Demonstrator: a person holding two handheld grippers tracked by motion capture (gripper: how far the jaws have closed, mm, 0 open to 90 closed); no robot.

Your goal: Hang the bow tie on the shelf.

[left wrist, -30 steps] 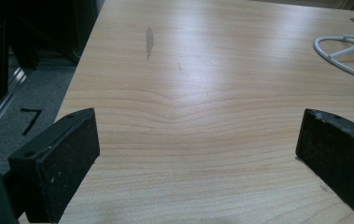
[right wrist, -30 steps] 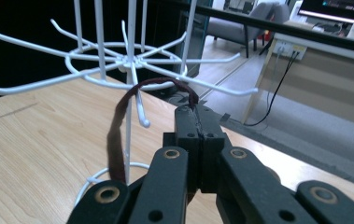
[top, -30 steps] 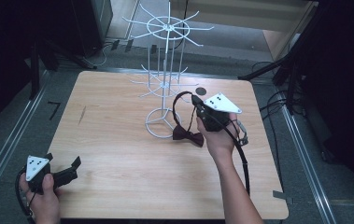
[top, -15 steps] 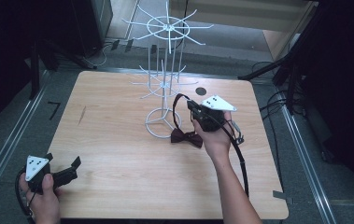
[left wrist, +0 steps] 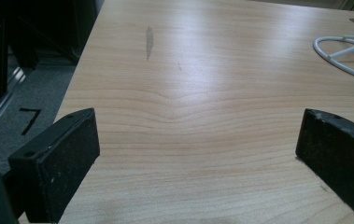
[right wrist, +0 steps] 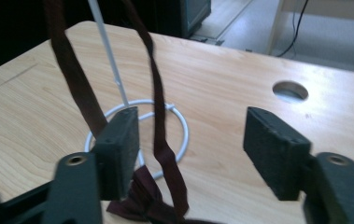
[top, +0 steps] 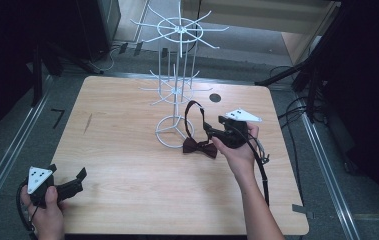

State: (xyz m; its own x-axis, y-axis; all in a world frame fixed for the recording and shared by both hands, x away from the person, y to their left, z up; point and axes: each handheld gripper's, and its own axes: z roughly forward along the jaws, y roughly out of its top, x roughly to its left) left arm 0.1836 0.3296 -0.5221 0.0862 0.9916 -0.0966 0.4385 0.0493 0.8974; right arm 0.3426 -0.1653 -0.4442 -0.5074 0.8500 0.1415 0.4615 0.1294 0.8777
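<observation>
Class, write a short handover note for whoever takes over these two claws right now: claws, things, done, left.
Left claw: open, empty, at the table's near left corner.
Right claw: open, strap looped over one jaw.
Bow tie: on the table beside the wire stand's base ring.
Done: strap raised. Left: probably hanging it on a stand hook.

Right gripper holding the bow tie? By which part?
Not clamped: the right gripper is open; the dark maroon bow tie has its strap looped over one jaw.
</observation>
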